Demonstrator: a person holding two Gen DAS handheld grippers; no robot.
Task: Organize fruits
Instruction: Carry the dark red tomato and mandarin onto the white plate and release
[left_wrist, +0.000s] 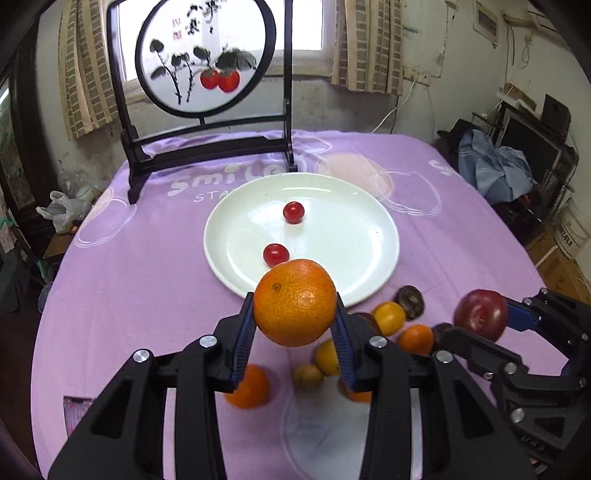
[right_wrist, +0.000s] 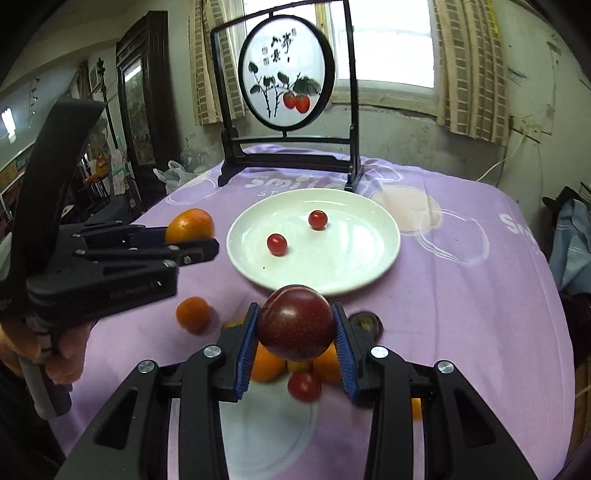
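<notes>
My left gripper (left_wrist: 295, 325) is shut on an orange (left_wrist: 295, 302) and holds it above the near rim of the white plate (left_wrist: 332, 240). My right gripper (right_wrist: 297, 343) is shut on a dark red plum (right_wrist: 295, 326), held above the fruit pile just short of the plate (right_wrist: 351, 266). Two cherry tomatoes (left_wrist: 293, 212) (left_wrist: 275, 254) lie on the plate. Several loose fruits remain on the purple cloth: small oranges (left_wrist: 249, 386) (left_wrist: 415, 339), yellow fruits (left_wrist: 388, 317) and a dark fruit (left_wrist: 410, 301). The left gripper with its orange (right_wrist: 190, 225) shows at the left in the right wrist view.
A black-framed round painted screen (left_wrist: 207, 59) stands at the table's far side behind the plate. The round table carries a purple cloth (left_wrist: 129, 277). Clothes on furniture (left_wrist: 495, 166) sit off the right edge, a plastic bag (left_wrist: 62, 210) off the left.
</notes>
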